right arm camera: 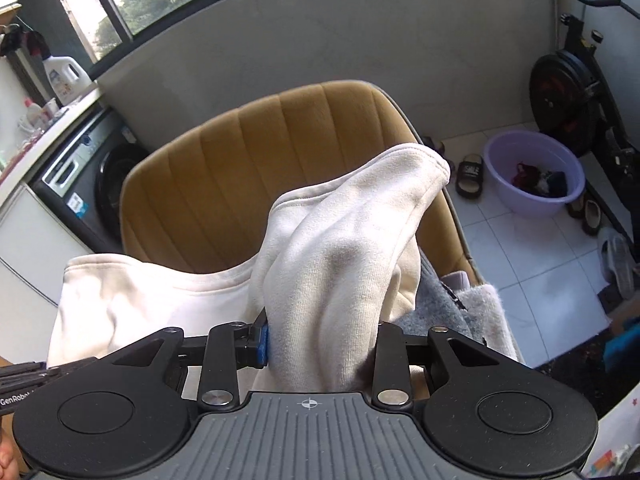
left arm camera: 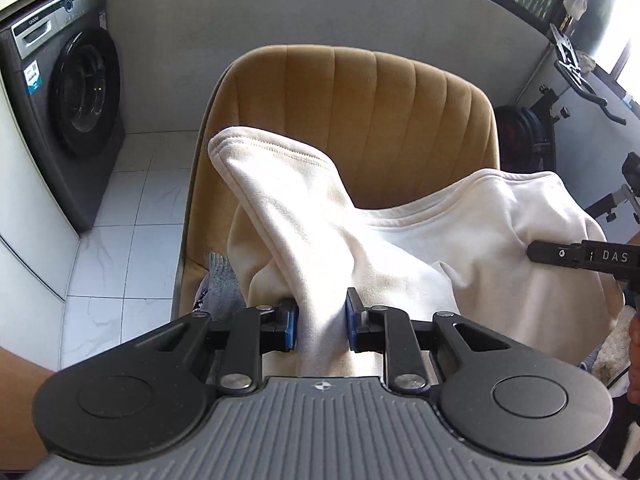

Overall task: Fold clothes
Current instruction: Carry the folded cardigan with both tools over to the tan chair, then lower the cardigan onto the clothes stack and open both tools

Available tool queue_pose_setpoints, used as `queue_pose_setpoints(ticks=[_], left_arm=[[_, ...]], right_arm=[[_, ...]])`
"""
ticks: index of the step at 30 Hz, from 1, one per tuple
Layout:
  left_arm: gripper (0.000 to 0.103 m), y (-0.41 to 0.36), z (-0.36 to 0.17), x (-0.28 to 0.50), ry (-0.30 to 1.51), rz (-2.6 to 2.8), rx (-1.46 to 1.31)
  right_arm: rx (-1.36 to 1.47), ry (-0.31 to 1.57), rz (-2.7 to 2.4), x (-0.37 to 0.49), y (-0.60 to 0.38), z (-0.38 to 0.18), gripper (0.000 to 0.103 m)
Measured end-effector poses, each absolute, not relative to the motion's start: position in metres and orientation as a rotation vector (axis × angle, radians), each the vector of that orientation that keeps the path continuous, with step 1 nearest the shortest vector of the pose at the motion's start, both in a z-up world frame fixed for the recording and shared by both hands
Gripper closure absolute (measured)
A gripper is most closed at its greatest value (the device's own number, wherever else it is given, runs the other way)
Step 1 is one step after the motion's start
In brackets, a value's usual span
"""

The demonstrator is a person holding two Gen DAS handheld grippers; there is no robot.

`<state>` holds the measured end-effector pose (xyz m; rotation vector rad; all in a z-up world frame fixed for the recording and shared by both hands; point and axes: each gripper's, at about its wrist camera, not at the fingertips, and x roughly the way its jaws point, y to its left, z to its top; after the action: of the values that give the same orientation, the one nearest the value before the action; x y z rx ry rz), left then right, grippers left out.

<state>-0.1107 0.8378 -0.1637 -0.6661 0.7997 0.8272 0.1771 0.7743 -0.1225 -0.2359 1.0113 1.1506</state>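
A cream sweatshirt (left arm camera: 420,248) is held up in front of a tan velvet chair (left arm camera: 360,112). My left gripper (left arm camera: 322,322) is shut on a bunched fold of it, and the hemmed end (left arm camera: 256,148) stands up above the blue pads. My right gripper (right arm camera: 320,340) is shut on another bunch of the same cream sweatshirt (right arm camera: 344,248); its right pad is hidden by cloth. In the left wrist view the right gripper's black finger (left arm camera: 560,254) shows at the right edge against the fabric. Between the two grips the cloth sags across the chair (right arm camera: 260,160).
Grey knitwear (right arm camera: 436,312) lies on the chair seat under the sweatshirt. A dark washing machine (left arm camera: 68,92) stands at the left. A lilac basin (right arm camera: 532,176) with clothes, slippers (right arm camera: 470,176) and an exercise bike (right arm camera: 568,92) sit on the white tiled floor to the right.
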Motion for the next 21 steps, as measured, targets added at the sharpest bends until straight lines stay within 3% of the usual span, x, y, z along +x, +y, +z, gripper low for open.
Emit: queue_pose_setpoints(ticks=[5,7,10,11,12,13,17,21], left_arm=[[0.071,0.858,-0.212,-0.105,0.958,0.785,-0.661],[0.063,0.863,-0.206,-0.113,0.933,0.769,-0.677],[0.06,0.865,-0.182,-0.128,0.861,0.834,-0.707],[0.056,0.863,-0.171,-0.134,0.825,0.865,-0.721],[0.043,0.858,-0.16,-0.139,0.78,0.901,-0.74],[0.036,0.853,-0.149,-0.145,0.734,0.936,-0.758],[0.036,0.816,-0.124,-0.157,0.627,0.95,-0.859],[0.036,0.784,-0.14,-0.176,0.616,0.956,-1.031]], right_arm=[[-0.305,1.083,1.019,0.192,0.785,-0.167,0.064],[-0.256,1.117,0.969,0.202,0.778,-0.17,0.062],[-0.113,1.133,0.934,0.211,0.756,-0.153,0.052],[-0.051,1.126,0.919,0.213,0.744,-0.146,0.048],[0.022,1.119,0.903,0.214,0.731,-0.139,0.041],[0.091,1.111,0.884,0.215,0.716,-0.132,0.038],[0.245,1.082,0.813,0.213,0.655,-0.114,0.036],[0.212,1.125,0.833,0.212,0.625,-0.116,0.036]])
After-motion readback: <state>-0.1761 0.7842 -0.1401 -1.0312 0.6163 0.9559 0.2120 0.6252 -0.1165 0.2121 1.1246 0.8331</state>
